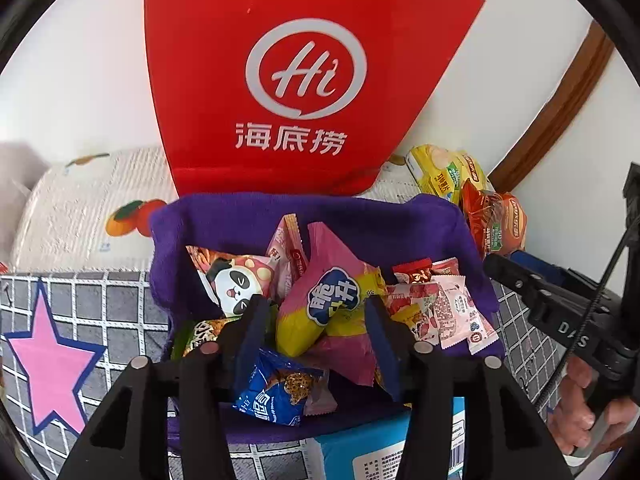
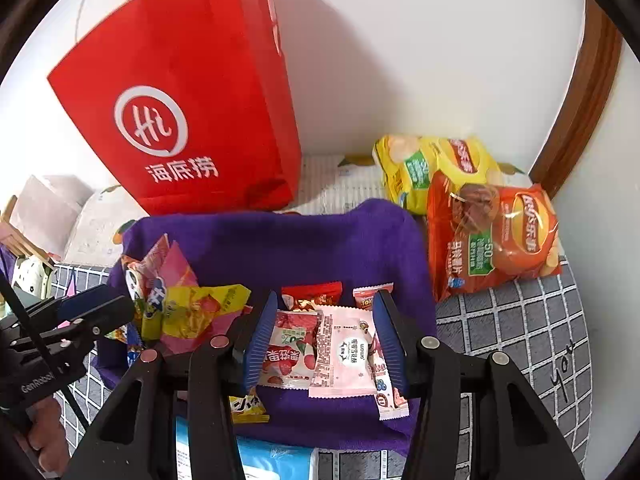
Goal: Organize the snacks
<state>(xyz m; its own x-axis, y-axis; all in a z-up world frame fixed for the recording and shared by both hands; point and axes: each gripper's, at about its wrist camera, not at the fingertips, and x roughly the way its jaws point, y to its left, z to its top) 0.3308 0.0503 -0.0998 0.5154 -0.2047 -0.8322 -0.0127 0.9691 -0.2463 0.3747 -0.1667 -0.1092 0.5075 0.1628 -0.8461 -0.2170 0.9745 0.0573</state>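
Left gripper [image 1: 316, 320]: we are seeing its blue pads parted, standing on each side of the pink and yellow snack packet [image 1: 332, 312]; whether the pads are pressing on it we cannot tell.
Right gripper [image 2: 326, 336]: we are seeing its jaws parted over the small packets, with the strawberry packet [image 2: 292, 344] and the white and pink packet [image 2: 348, 352] lying between the pads; no pad is clearly pressing on them.
Snacks: we are finding them lying in the purple fabric bin [image 1: 248, 216], together with a panda packet [image 1: 236, 280] and a blue packet [image 1: 280, 392].
Chips: a yellow chip bag [image 2: 432, 164] and an orange chip bag [image 2: 496, 232] are lying outside the bin, to its right, touching each other.
Red paper bag [image 2: 192, 100]: it is standing behind the bin, against the white wall.
Surface: the bin is sitting on a grey checked cloth [image 2: 520, 312] with a pink star [image 1: 52, 364].
Person: a hand [image 1: 580, 412] is holding the right gripper's handle.
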